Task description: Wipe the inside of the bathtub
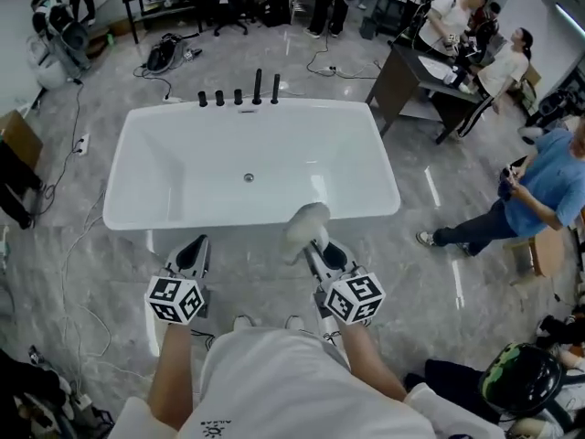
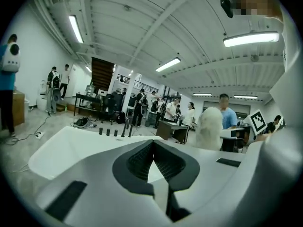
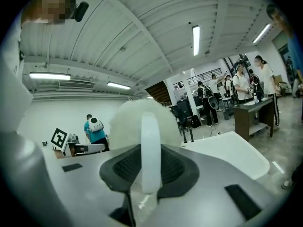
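The right gripper (image 1: 313, 245) clenches the white handle (image 3: 150, 145) of a fluffy white duster (image 1: 306, 223), whose head overlaps the near rim of the bathtub (image 1: 164, 122). The tub lies just ahead of and below both grippers, its long axis running left to right, with the drain (image 1: 248, 177) at mid-floor. The left gripper (image 1: 193, 252) is closed on nothing, just short of the rim. Only the right gripper view shows the handle pinched between the pads; only the head view shows the basin floor.
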